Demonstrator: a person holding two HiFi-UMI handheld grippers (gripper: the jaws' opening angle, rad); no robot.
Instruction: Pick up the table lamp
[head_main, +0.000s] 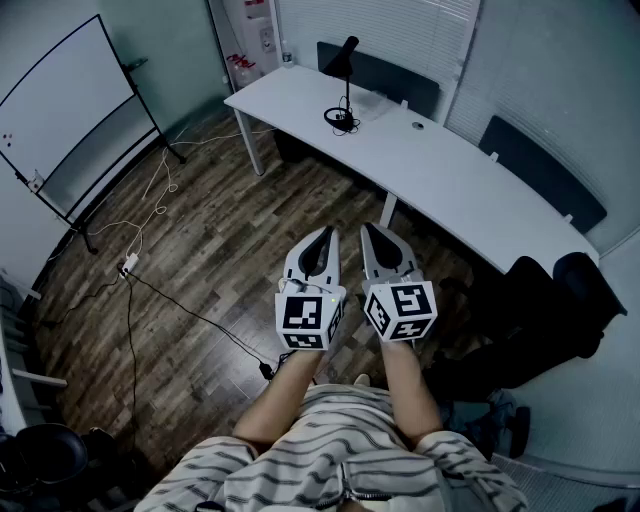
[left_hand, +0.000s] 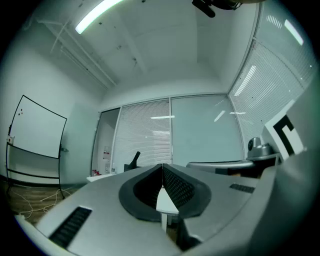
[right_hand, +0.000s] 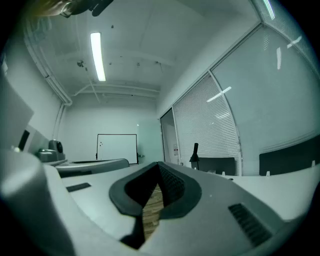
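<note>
The slim black table lamp (head_main: 343, 85) stands on the long white desk (head_main: 450, 175) near its far end. Its stem is upright and its cone shade slants downward. Its base is hard to make out among dark coiled cable. In front of the desk, well apart from it, the left gripper (head_main: 325, 233) and right gripper (head_main: 369, 229) sit side by side, both with jaws closed on nothing.

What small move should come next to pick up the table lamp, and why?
Probably a step forward toward the white desk. The table lamp stands near the desk's far end, well beyond the left tongs and the right tongs. Both are shut, empty and held level over the wooden floor. Opening them can likely wait until the lamp is close.
</note>
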